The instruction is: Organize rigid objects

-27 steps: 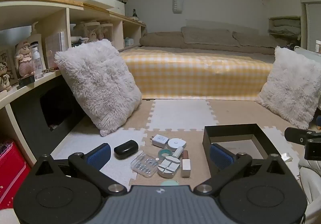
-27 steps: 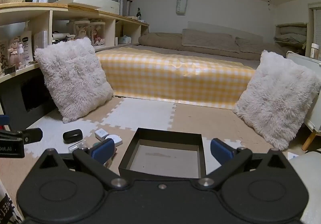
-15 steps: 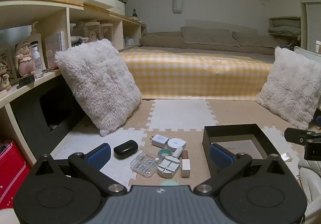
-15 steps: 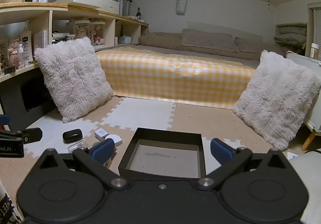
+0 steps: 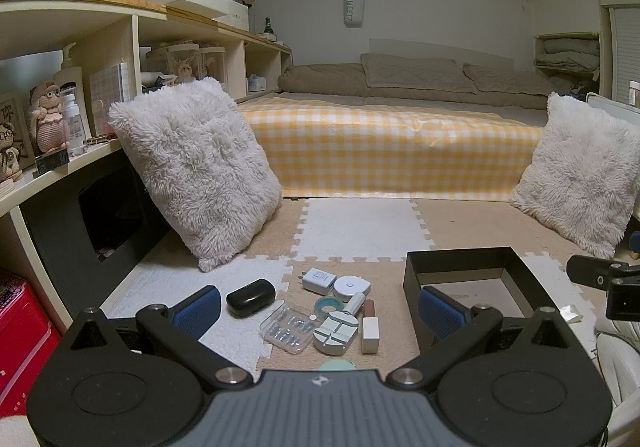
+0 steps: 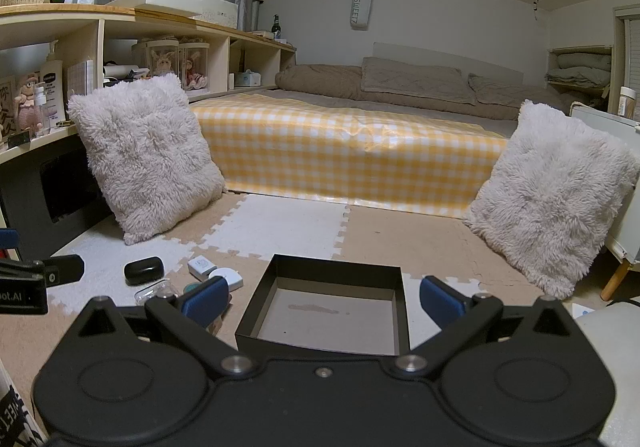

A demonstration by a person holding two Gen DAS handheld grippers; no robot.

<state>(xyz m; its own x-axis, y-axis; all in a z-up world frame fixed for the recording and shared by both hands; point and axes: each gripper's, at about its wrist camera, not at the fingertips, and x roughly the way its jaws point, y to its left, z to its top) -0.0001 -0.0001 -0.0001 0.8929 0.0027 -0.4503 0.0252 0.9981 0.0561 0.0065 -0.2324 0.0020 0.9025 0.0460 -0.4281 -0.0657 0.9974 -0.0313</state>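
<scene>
Left wrist view shows nothing has shifted over the last second: the left hand-held gripper (image 5: 319, 309) hangs with its fingers wide apart and empty, above the cluster of small items (image 5: 320, 311) on the floor mat (image 5: 360, 223). Just beyond them lie the black case (image 5: 251, 291) and white charger (image 5: 318, 280). The black box (image 6: 328, 307) sits to their right, holding nothing, with the right hand-held gripper (image 6: 323, 297) spread open and empty before it. No sorting has begun, I judge. Farther off stand two fluffy cushions (image 5: 196, 171) and the bed (image 5: 392, 151).
</scene>
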